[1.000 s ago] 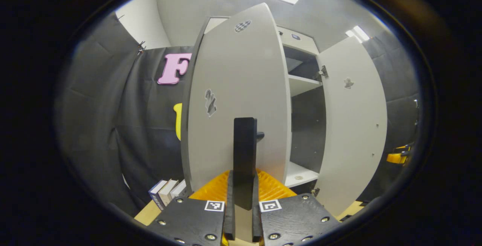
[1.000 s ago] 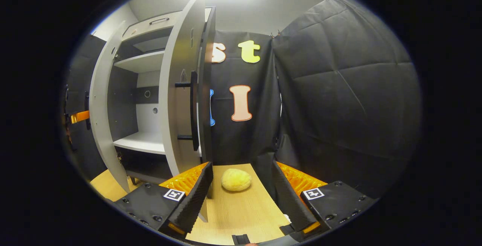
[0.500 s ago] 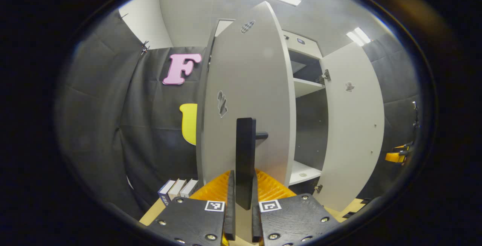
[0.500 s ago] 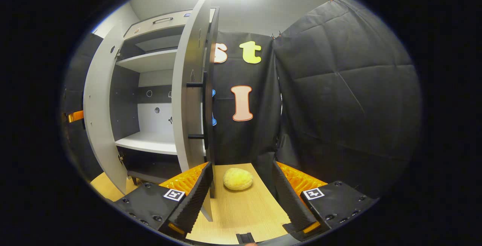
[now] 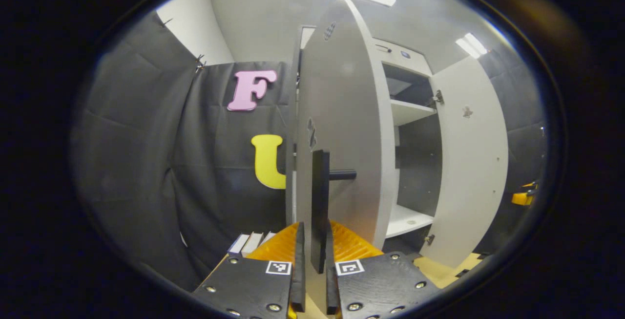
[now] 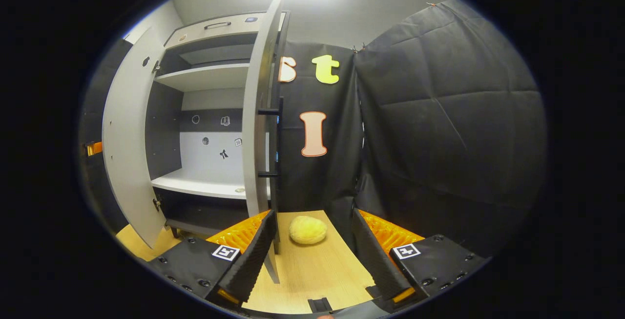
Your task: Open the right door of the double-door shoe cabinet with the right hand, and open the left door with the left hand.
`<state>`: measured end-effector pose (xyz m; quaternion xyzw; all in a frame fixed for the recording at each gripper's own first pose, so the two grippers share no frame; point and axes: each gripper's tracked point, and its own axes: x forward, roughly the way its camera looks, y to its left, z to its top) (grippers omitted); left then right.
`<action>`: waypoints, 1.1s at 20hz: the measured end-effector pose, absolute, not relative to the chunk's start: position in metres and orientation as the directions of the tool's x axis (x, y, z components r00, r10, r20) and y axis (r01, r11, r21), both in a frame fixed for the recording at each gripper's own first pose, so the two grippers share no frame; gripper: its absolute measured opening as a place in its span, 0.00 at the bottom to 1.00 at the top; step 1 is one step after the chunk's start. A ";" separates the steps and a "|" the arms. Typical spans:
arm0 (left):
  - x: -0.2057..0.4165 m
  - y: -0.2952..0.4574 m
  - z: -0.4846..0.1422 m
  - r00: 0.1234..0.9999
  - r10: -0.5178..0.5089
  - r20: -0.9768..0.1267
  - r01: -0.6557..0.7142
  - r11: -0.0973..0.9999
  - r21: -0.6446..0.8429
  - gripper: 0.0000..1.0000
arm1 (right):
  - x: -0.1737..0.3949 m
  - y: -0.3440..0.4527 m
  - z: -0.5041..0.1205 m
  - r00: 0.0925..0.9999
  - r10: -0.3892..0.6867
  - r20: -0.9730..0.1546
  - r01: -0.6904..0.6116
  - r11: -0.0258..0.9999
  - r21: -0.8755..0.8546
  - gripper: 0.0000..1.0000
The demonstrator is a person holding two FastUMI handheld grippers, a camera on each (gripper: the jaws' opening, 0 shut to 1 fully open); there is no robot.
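Wooden floor (image 6: 312, 270); left gripper (image 5: 312, 280) fingers hide the handle's (image 5: 320, 202) lower end.

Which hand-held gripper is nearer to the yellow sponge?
Right. The right hand-held gripper is open just before the sponge; the left hand-held gripper is shut on the left door's handle, across the cabinet.

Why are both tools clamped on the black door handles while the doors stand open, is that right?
Only partly. In the left gripper view the left tool grips the left door's black handle; in the right gripper view the right tool is open, off its handle.
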<state>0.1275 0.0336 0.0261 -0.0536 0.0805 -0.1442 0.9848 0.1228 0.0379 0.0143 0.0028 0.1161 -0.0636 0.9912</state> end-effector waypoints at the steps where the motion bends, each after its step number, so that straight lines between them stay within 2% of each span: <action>1: 0.133 0.048 0.022 0.953 -0.262 -0.151 0.242 0.960 -0.137 0.18 | 0.121 0.043 0.015 0.965 -0.123 -0.230 0.124 0.992 -0.011 0.98; 3: 0.139 0.080 0.022 0.965 -0.216 -0.150 0.198 0.972 -0.127 0.13 | 0.119 0.050 0.016 0.966 -0.119 -0.230 0.118 0.993 -0.020 0.98; 4: 0.139 0.078 0.018 0.956 -0.250 -0.155 0.226 0.962 -0.156 0.00 | 0.117 0.054 0.018 0.966 -0.117 -0.230 0.115 0.993 -0.024 0.98; 5: 0.139 0.073 0.020 0.952 -0.269 -0.148 0.239 0.951 -0.195 0.07 | 0.115 0.059 0.020 0.966 -0.118 -0.229 0.114 0.993 -0.030 0.98; 10: 0.140 0.072 0.024 0.953 -0.283 -0.112 0.262 0.950 -0.170 0.07 | 0.104 0.080 0.023 0.964 -0.140 -0.226 0.134 0.990 -0.043 0.98; 11: 0.140 0.071 0.024 0.951 -0.289 -0.105 0.268 0.946 -0.182 0.07 | 0.102 0.084 0.022 0.962 -0.150 -0.226 0.143 0.989 -0.048 0.94; 12: 0.139 0.072 0.023 0.952 -0.288 -0.099 0.267 0.945 -0.188 0.07 | 0.100 0.089 0.021 0.962 -0.153 -0.227 0.146 0.988 -0.047 0.98; 13: 0.139 0.073 0.023 0.954 -0.283 -0.099 0.262 0.947 -0.188 0.07 | 0.098 0.093 0.020 0.962 -0.149 -0.226 0.144 0.989 -0.041 0.98; 14: 0.137 0.072 0.023 0.955 -0.281 -0.098 0.259 0.947 -0.191 0.07 | 0.098 0.097 0.019 0.964 -0.140 -0.228 0.136 0.990 -0.035 0.94; 15: 0.135 0.072 0.024 0.955 -0.280 -0.098 0.257 0.946 -0.196 0.07 | 0.095 0.102 0.018 0.965 -0.130 -0.229 0.127 0.991 -0.029 0.94; 19: 0.091 0.085 0.032 0.968 -0.232 -0.097 0.212 0.959 -0.187 0.07 | 0.087 0.113 0.029 0.979 -0.071 -0.192 0.069 0.997 -0.018 1.00; 20: 0.082 0.086 0.036 0.972 -0.215 -0.093 0.196 0.963 -0.183 0.07 | 0.084 0.112 0.032 0.982 -0.058 -0.181 0.055 0.998 -0.022 0.96; 22: 0.061 0.090 0.044 0.982 -0.169 -0.084 0.153 0.974 -0.168 0.07 | 0.079 0.110 0.035 0.985 -0.021 -0.172 0.017 1.000 -0.025 0.99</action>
